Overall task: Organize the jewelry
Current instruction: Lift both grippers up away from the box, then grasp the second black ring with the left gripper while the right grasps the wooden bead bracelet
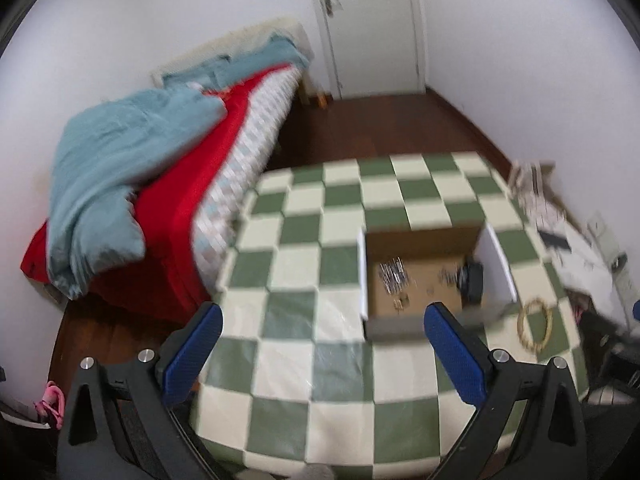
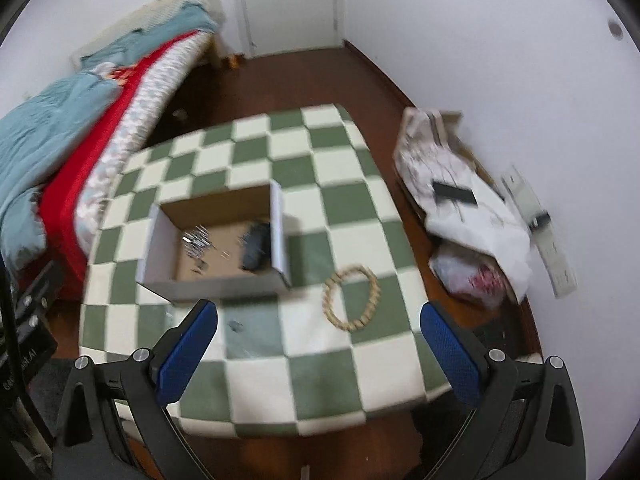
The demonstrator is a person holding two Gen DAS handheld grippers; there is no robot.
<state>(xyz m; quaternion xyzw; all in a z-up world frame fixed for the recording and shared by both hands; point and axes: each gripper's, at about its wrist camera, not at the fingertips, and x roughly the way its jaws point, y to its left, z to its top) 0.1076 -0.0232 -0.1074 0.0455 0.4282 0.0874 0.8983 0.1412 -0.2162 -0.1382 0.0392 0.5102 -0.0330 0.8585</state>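
An open cardboard box (image 1: 420,242) (image 2: 276,216) sits on a green and cream checked table (image 1: 304,216) (image 2: 320,364). Inside lie silver jewelry pieces (image 1: 394,276) (image 2: 197,242) and a dark item (image 1: 472,280) (image 2: 254,246). A beige bead bracelet (image 1: 534,328) (image 2: 352,298) lies on the table right of the box. A small item (image 2: 235,325) lies on the table in front of the box. My left gripper (image 1: 322,354) is open and empty above the table's near side. My right gripper (image 2: 318,354) is open and empty, just short of the bracelet.
A bed with a red sheet (image 1: 176,216) (image 2: 68,184) and a blue blanket (image 1: 120,168) stands left of the table. White bags and papers (image 2: 460,192) (image 1: 568,232) lie on the brown floor at the right wall. A door (image 1: 368,24) is at the back.
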